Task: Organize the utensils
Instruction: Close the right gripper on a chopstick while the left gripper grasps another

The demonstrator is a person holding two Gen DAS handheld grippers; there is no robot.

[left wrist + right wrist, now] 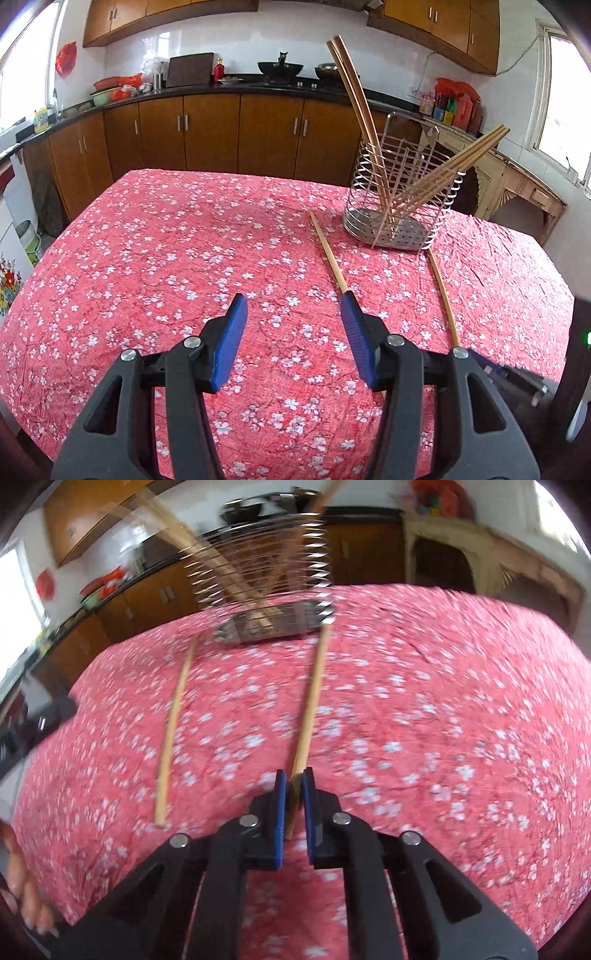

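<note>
Wire utensil holder (400,206) stands upright holding slanted chopsticks (356,110); two loose chopsticks (328,254) lie at its six o'clock.

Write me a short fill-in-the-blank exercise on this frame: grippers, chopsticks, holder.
1. The number of loose chopsticks lying on the tablecloth is ____.
2. The right gripper is shut on the ____ of those two chopsticks, seen from its own camera.
3. The left gripper has its jaws ____ and holds nothing.
4. The wire holder stands upright and already contains several ____.

Missing words: two; right-hand one; open; chopsticks
</note>
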